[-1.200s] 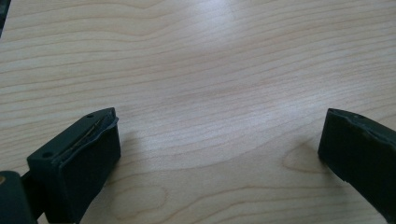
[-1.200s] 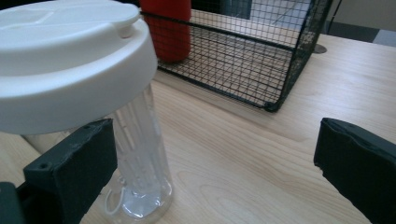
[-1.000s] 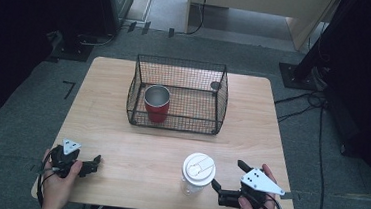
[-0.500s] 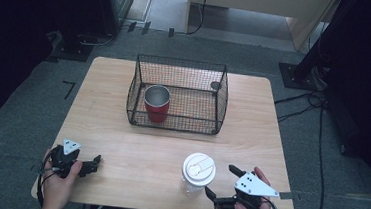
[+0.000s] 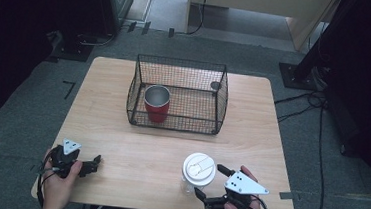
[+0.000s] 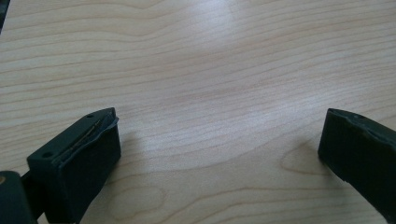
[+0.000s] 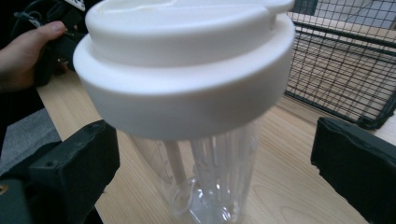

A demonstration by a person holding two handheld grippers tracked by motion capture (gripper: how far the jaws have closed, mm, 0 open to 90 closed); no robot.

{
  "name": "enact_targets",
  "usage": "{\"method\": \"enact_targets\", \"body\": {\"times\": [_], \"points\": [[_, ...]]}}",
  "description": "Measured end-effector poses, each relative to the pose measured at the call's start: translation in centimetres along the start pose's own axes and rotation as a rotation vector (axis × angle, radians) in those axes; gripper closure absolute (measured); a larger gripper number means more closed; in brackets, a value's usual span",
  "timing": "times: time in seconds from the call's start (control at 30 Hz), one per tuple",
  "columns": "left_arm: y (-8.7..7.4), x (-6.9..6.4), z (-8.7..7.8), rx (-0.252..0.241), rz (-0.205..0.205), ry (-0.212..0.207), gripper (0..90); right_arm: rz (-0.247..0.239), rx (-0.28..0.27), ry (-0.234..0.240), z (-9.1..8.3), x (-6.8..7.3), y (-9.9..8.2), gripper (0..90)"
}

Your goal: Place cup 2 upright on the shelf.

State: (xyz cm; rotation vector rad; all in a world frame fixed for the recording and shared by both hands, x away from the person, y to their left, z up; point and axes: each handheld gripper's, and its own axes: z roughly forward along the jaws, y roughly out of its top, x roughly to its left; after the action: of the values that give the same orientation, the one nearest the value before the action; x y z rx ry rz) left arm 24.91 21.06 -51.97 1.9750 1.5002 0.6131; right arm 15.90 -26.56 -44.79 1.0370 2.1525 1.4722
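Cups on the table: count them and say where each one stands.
2. A red cup stands inside the wire basket; a clear cup with a white lid stands at the near edge by the right gripper.

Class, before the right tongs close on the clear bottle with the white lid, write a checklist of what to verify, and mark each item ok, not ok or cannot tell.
1. The clear bottle stands between the jaws of the right tongs: ok.
2. The jaws stand apart from the bottle's sides, though they have just been closing: ok.
3. Bottle upright on the table: ok.
4. White lid seated on the bottle: ok; whether it is locked tight: cannot tell.
5. The left tongs are open, rest on bare wood and are well away from the bottle: ok.
6. The wire basket, with the red cup inside, has room left: ok.
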Motion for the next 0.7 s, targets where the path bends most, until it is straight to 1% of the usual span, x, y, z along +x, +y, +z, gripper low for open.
{"method": "enact_targets", "body": {"times": [0.07, 0.2, 0.27, 0.3, 0.43, 0.53, 0.63, 0.7], "points": [[0.0, 0.0, 0.0, 0.0, 0.0, 0.0, 0.0, 0.01, -0.007, 0.006, 0.3, 0.1, 0.1, 2.4], [0.0, 0.0, 0.0, -0.001, -0.002, 0.0, 0.0, 0.011, -0.005, 0.0, 0.9, 0.4, 0.2, 3.4], [0.0, 0.0, 0.0, 0.0, 0.0, 0.0, 0.0, -0.002, -0.015, 0.015, 1.1, 0.7, 0.2, 3.4], [0.0, 0.0, 0.0, -0.001, -0.002, 0.0, 0.0, -0.007, -0.016, 0.015, 1.3, 0.8, 0.3, 3.4], [0.0, 0.0, 0.0, 0.0, 0.0, 0.0, 0.0, -0.011, -0.002, -0.006, 2.3, 1.3, 0.6, 3.4], [0.0, 0.0, 0.0, 0.0, 0.0, 0.0, 0.0, -0.024, 0.002, -0.013, 2.8, 1.5, 0.8, 3.9], [0.0, 0.0, 0.0, -0.001, -0.002, -0.001, 0.0, -0.028, -0.01, -0.018, 3.2, 1.7, 1.1, 7.9], [0.1, 0.0, 0.1, 0.0, 0.003, -0.004, 0.0, -0.027, -0.016, -0.026, 3.4, 1.8, 1.2, 10.2]]}}
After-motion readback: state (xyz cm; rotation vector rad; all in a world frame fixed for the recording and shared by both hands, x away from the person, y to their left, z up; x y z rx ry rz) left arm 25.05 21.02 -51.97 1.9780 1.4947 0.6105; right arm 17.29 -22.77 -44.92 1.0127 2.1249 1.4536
